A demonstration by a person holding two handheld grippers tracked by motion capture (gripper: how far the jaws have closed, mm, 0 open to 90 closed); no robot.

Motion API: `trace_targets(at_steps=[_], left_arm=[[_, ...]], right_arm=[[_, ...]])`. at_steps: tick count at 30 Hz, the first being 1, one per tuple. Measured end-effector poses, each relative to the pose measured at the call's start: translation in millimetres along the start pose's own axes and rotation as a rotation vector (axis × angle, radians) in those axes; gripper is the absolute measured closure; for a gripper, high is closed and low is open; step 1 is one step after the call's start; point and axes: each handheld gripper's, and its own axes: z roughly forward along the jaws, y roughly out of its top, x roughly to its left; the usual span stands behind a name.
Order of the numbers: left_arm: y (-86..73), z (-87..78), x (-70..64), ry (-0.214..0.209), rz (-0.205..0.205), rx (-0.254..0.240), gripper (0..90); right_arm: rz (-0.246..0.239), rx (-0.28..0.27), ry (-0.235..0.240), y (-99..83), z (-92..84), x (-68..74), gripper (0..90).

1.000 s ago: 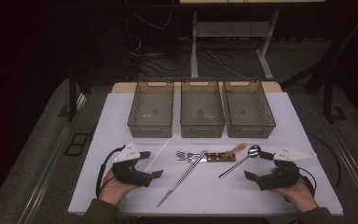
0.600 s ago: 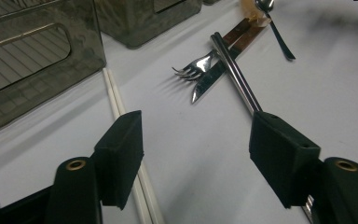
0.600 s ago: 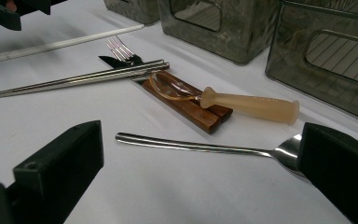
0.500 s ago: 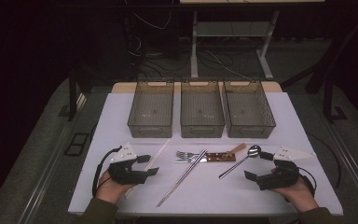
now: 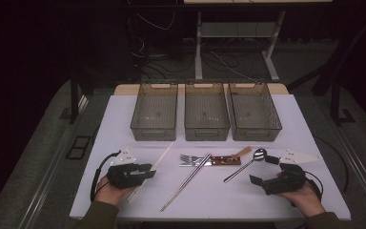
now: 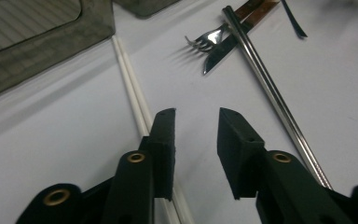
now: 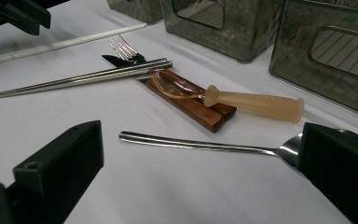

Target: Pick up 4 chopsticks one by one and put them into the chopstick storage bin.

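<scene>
My left gripper (image 5: 145, 171) (image 6: 196, 114) rests low over the table at the near left. Its jaws have just been closing and now stand a narrow gap apart with nothing between them. A pair of white chopsticks (image 5: 153, 167) (image 6: 130, 88) runs under its left finger (image 6: 163, 140). My right gripper (image 5: 263, 170) (image 7: 200, 140) is wide open at the near right, and the metal spoon (image 5: 245, 164) (image 7: 191, 143) lies on the table between its jaws. The left gripper (image 7: 23, 16) also appears far off in the right gripper view.
Three grey mesh bins (image 5: 206, 114) stand in a row at the back. In the middle lie metal chopsticks (image 5: 186, 183) (image 6: 270, 93), a fork (image 5: 190, 158) (image 7: 123, 49) and knife with wooden handles (image 5: 226, 161) (image 7: 191, 109), and a translucent spoon (image 7: 251, 103). The white table (image 5: 219, 200) ends close before both hands.
The left gripper's jaws have drawn closer together beside the white chopsticks. The right gripper and the cutlery have stayed where they were.
</scene>
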Motion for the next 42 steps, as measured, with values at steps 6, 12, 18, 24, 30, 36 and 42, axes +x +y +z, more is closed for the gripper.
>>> trace_targets(at_steps=[6, 12, 18, 24, 30, 36, 42], left_arm=[[-2.9, -1.5, 4.0, 0.004, -0.006, 0.014, 75.4], [-5.3, -2.1, 7.5, 0.023, -0.029, 0.033, 79.6], [-6.6, 0.5, 8.7, 0.035, -0.038, 0.051, 80.6], [-3.6, 9.7, 10.5, 0.055, -0.045, 0.078, 78.5], [6.7, 19.0, 15.6, 0.099, -0.053, 0.075, 73.5], [11.1, 25.9, 14.6, 0.102, -0.048, 0.082, 71.4], [11.5, 33.3, 13.6, 0.111, -0.038, 0.115, 71.3]], right_arm=[[0.003, 0.002, 0.000, -0.2, 0.2, 0.1, 1.0], [0.004, 0.003, 0.000, -0.4, 0.4, -0.1, 1.0], [0.005, 0.003, 0.000, -0.5, 0.4, -0.4, 1.0], [0.004, 0.004, -0.002, -0.7, 0.8, -0.7, 1.0], [0.005, 0.005, -0.004, -0.5, 0.7, -1.2, 1.0], [0.004, 0.010, -0.004, -0.5, 1.7, -1.0, 1.0], [0.005, 0.007, -0.005, -0.4, 1.3, -1.3, 1.0]])
